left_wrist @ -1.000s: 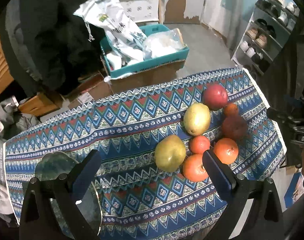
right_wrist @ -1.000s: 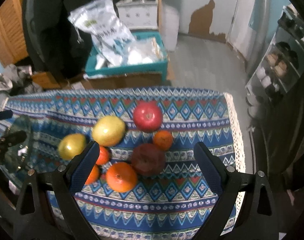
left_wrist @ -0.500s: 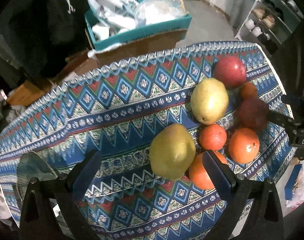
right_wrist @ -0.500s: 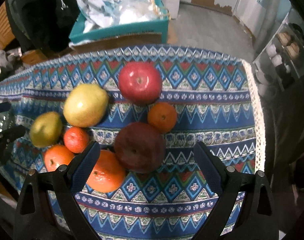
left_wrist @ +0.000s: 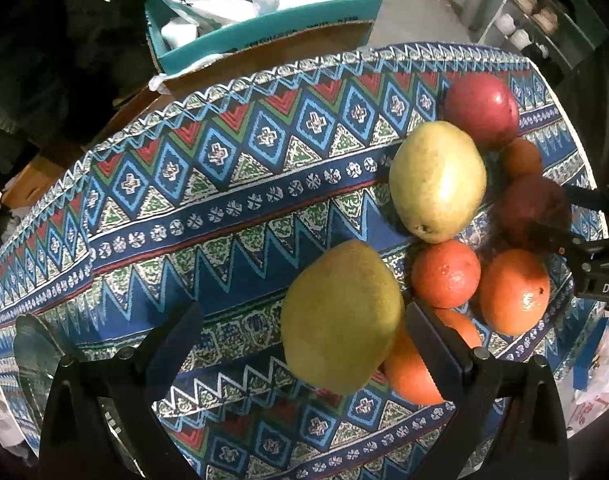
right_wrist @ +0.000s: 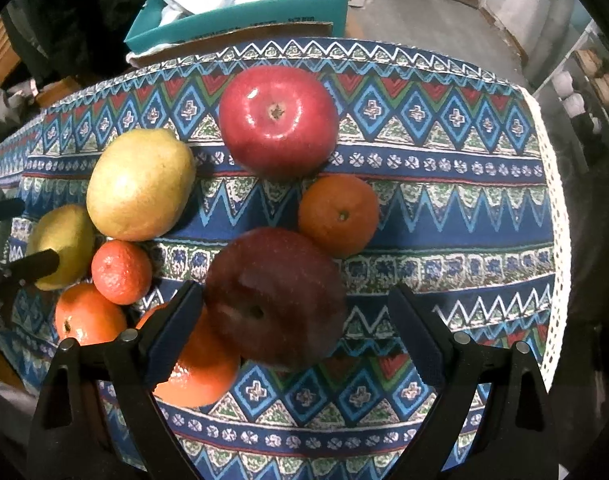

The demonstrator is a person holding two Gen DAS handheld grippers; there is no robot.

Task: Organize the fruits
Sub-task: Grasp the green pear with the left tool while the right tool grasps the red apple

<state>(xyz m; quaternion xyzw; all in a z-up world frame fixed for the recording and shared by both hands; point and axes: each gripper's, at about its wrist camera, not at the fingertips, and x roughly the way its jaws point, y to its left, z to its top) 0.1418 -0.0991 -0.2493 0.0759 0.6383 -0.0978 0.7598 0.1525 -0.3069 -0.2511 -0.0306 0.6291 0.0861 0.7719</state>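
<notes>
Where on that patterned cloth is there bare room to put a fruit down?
Bare cloth spreads left of the two pears, toward the glass plate. Another strip lies between the small orange and the lace edge. The fruit cluster itself is crowded.

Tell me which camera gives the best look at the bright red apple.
The right wrist view: the bright red apple sits near centre, whole, stem dimple facing the camera. In the left wrist view the same apple lies toward the right edge, smaller and distorted, its lower side partly hidden behind the yellow pear.
</notes>
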